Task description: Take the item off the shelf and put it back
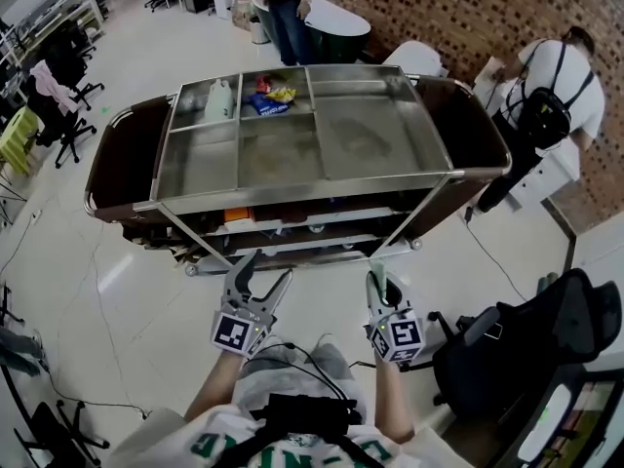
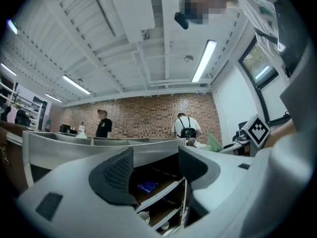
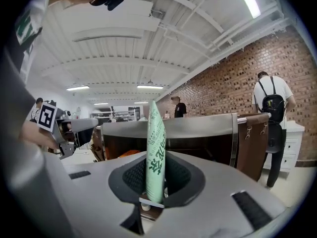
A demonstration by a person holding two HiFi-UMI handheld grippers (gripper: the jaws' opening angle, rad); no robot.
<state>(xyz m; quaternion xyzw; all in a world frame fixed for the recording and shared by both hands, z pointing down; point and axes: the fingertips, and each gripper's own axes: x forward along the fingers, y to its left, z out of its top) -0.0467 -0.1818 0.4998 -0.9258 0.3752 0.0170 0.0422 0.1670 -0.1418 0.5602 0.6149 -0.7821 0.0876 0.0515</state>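
A steel cart (image 1: pixel 312 191) with lower shelves (image 1: pixel 292 227) stands in front of me. My right gripper (image 1: pixel 379 279) (image 3: pixel 157 182) is shut on a thin pale green packet (image 3: pixel 156 148) with dark print, which stands upright between the pads, short of the cart's front. My left gripper (image 1: pixel 271 266) (image 2: pixel 156 165) is open with nothing between its jaws, held level with the right one. Past its jaws, a blue packet (image 2: pixel 147 186) lies on a middle shelf, and cups stand on the shelf below. An orange item (image 1: pixel 237 215) shows on a shelf under the top.
The cart's top compartments hold a white bottle (image 1: pixel 220 98) and snack packets (image 1: pixel 270 97). A person with a backpack (image 1: pixel 556 86) stands at the right by a brick wall, another person (image 1: pixel 288 8) behind the cart. A black bag on a chair (image 1: pixel 526 344) sits at my right.
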